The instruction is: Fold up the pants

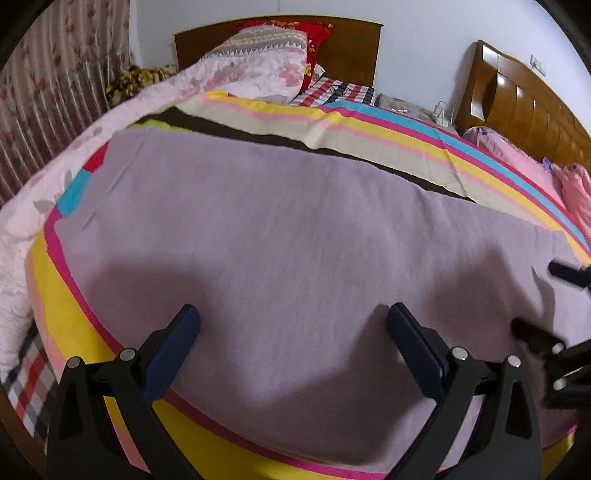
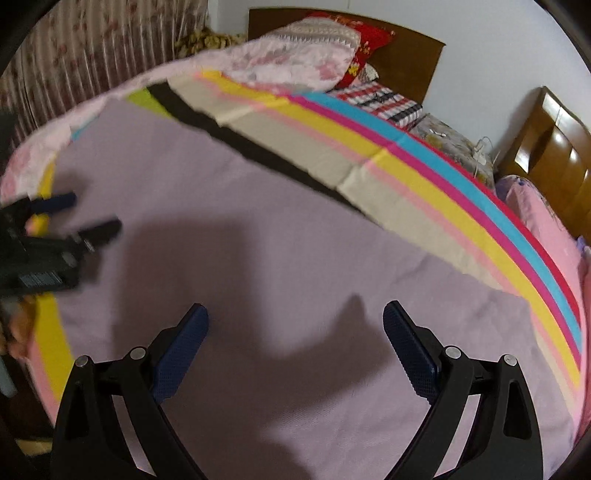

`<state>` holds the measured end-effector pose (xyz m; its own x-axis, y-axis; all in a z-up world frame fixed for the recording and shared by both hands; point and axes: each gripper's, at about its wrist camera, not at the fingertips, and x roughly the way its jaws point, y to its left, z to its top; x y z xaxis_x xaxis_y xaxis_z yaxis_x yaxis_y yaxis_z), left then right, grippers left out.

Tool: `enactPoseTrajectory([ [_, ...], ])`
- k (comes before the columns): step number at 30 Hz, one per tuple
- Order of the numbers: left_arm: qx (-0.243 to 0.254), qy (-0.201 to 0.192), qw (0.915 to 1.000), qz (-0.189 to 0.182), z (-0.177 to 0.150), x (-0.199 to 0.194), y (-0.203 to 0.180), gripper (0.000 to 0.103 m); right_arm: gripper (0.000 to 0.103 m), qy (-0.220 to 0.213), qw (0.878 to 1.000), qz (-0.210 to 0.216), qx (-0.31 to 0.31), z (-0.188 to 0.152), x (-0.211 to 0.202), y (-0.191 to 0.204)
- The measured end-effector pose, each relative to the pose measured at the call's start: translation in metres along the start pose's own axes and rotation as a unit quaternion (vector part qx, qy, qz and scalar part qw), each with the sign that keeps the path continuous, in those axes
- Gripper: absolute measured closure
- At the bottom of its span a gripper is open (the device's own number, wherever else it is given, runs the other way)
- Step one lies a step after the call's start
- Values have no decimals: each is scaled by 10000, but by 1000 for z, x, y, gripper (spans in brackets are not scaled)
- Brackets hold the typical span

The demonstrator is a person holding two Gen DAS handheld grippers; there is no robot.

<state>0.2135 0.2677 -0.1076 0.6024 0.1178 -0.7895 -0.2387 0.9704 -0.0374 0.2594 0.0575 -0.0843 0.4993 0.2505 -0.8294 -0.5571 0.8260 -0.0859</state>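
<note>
The pants [image 1: 288,229] lie spread flat on the bed, a broad sheet of soft, matte lilac fabric with a fine knit-like grain and almost no wrinkles; their outline reads as a long rectangle with straight edges. In the left wrist view the long axis runs from the upper left, near the pale pink quilt [image 1: 44,192], down toward the right, so the cloth crosses the bed roughly side to side in front of both cameras; which end is the waist cannot be told. Beneath them lies a smooth striped sheet [image 1: 388,125] with flat bands of yellow, pink, blue, beige and black, one band showing a sharp fold crease. The left gripper [image 1: 293,317] hovers just above the near part of the pants with its jaws spread wide and nothing between them; its fingers are black plastic arms with dark blue, finely dimpled pads [image 1: 173,354]. The right gripper [image 2: 295,315] is likewise spread wide and empty over the lilac cloth, casting a soft shadow on it. Farther back stand a glossy wooden headboard [image 1: 524,99], a red floral pillow [image 1: 317,33] and a pleated floral curtain [image 1: 55,85].
</note>
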Motion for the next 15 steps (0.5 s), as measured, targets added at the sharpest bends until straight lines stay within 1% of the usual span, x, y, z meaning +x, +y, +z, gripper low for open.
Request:
enactPoseTrajectory([
  [2, -57, 58, 9999, -67, -1, 3, 4, 1, 11, 87, 9979, 431, 476, -5, 5, -17],
  [3, -79, 80, 9999, -86, 0, 4, 5, 1, 11, 43, 9977, 456, 493, -6, 5, -17],
  [6, -97, 104, 9999, -92, 2, 8, 5, 1, 11, 83, 9987, 384, 312, -9, 3, -16],
  [13, -128, 89, 9998, -121, 2, 8, 5, 1, 11, 52, 9979, 315, 557, -22, -1, -36],
  [14, -214, -59, 9995, -219, 1, 3, 8, 2, 11, 28, 9979, 316, 561, -23, -1, -37],
  [15, -366, -331, 9979, -411, -2, -8, 15, 2, 11, 7, 9981, 312, 538, -24, -1, -38],
])
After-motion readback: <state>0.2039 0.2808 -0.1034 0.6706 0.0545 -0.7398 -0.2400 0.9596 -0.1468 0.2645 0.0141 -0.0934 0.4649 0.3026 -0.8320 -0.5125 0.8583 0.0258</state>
